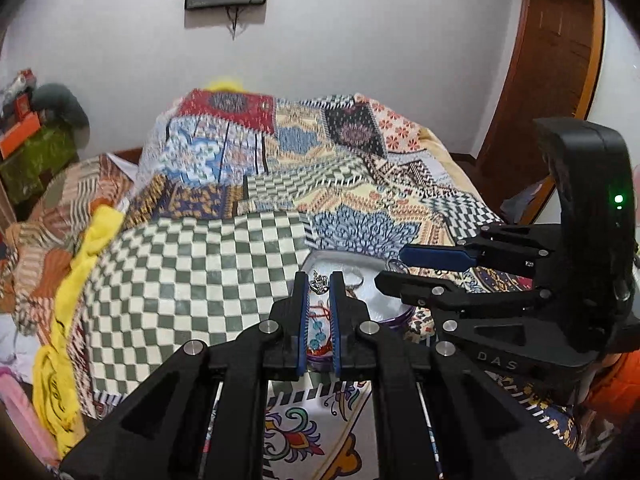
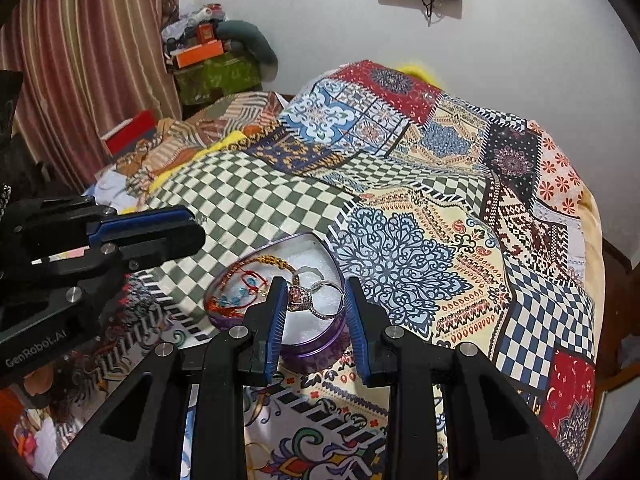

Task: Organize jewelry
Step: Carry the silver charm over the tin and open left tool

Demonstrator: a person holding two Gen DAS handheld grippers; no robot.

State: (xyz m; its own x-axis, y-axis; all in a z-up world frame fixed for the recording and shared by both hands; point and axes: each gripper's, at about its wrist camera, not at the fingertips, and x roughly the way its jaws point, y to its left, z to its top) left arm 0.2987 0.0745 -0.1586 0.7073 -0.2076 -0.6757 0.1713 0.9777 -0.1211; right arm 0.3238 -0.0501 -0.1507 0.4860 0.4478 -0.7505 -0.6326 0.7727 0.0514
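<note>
I'm mid-way through sorting pieces into the heart-shaped box [image 2: 320, 344] on the bed, which sits on the patchwork bedspread [image 2: 440, 208]. My left tool [image 1: 319, 280] is nearly closed on a small silver piece [image 1: 319, 281] pinched at its tips, above the box's near-left side. My judgement: the next move calls for lowering it onto the white lining and easing the grip off. My right tool [image 2: 316, 292] hangs part open over the box, gripping nothing — the pink-stone ring [image 2: 305, 295] lies below, between its fingers, with a red bead bracelet [image 2: 240, 292] to the left.
</note>
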